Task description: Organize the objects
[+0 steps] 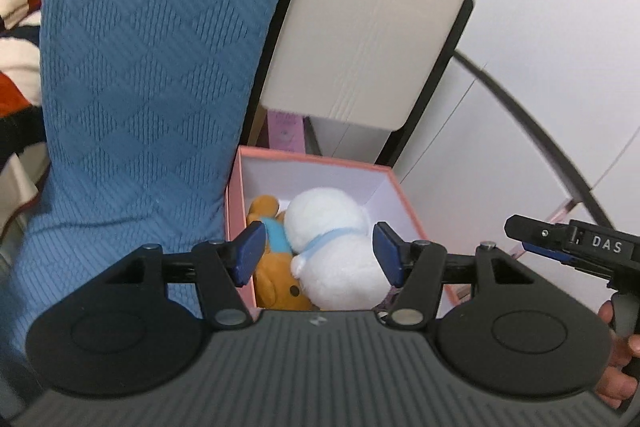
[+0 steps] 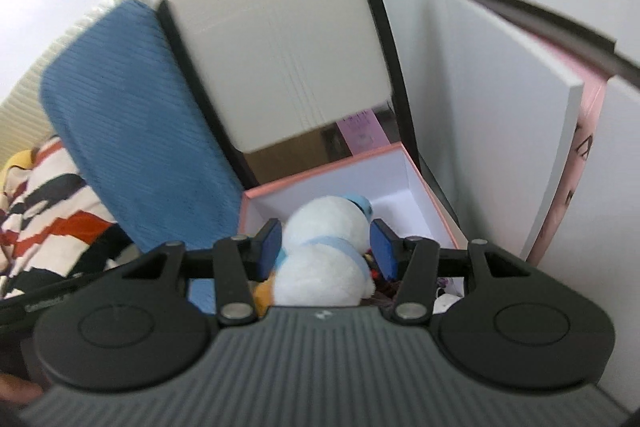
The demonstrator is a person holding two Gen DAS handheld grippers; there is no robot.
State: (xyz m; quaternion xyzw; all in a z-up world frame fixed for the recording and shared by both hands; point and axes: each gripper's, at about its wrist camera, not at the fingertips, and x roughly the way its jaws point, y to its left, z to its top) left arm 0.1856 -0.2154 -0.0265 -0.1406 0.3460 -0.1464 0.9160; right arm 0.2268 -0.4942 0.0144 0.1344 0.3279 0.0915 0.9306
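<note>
The left gripper hangs above a pink box, its blue pads parted with nothing between them. Below it, inside the box, lie two soft toys: one white plush toy with a pale blue collar, and one orange plush toy pressed against the box's left wall, touching the white one. The right gripper hovers over the same box, jaws likewise apart and empty; the white toy shows between its pads but lower down. One blue cushion leans against the box's left side, one beige chair back rises behind its far edge.
</note>
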